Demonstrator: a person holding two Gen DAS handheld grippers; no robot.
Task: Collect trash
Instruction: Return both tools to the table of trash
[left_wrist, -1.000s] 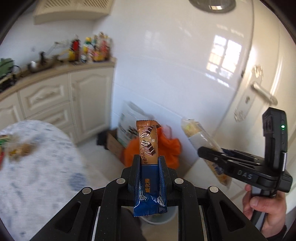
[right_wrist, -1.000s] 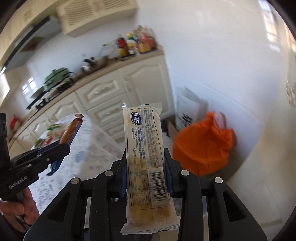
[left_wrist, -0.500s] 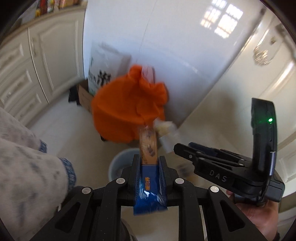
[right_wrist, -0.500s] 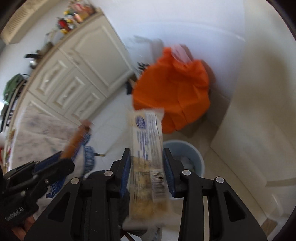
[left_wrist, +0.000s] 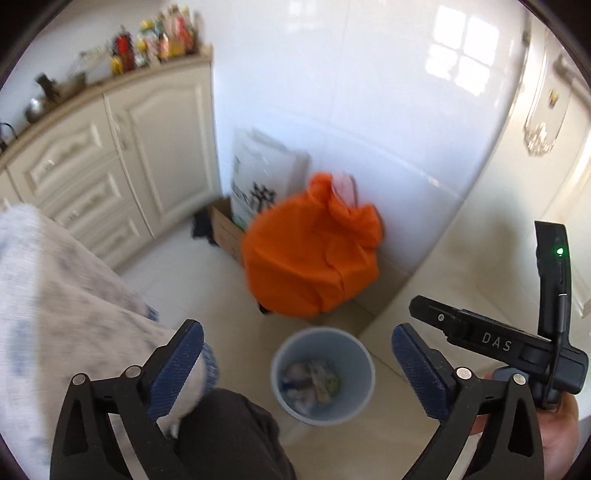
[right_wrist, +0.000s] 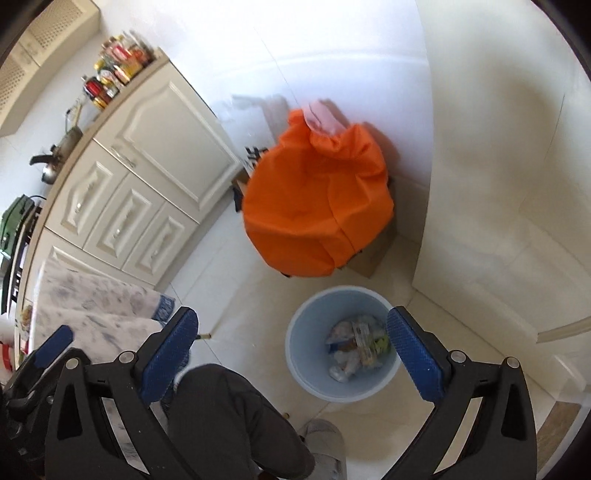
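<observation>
Jaws: both pairs stand spread wide, blue pads well apart, with nothing between them.
Left gripper (left_wrist: 295, 363): hangs above the floor, pointing down; the bin shows in the gap between its fingers.
Right gripper (right_wrist: 291, 350): also points down over the floor, its right pad overlapping the bin's right rim in its own view; in the left wrist view its black body marked DAS sits at the far right, held by a hand (left_wrist: 554, 428).
Bin (right_wrist: 306, 325): pale blue and round, standing on the cream tiles just near of the orange bag.
Trash (right_wrist: 356, 349): crumpled wrappers lie heaped in the bottom of the bin; single pieces are too small to tell apart.
Orange bag (right_wrist: 317, 206): bulging, against the white wall, far side of the bin, on cardboard.
Cabinets (right_wrist: 140, 177): cream doors and drawers at far left, bottles along the counter top.
Tablecloth (left_wrist: 55, 302): white with blue pattern, near left.
Person's leg (right_wrist: 229, 421): dark trousers at the near edge.
</observation>
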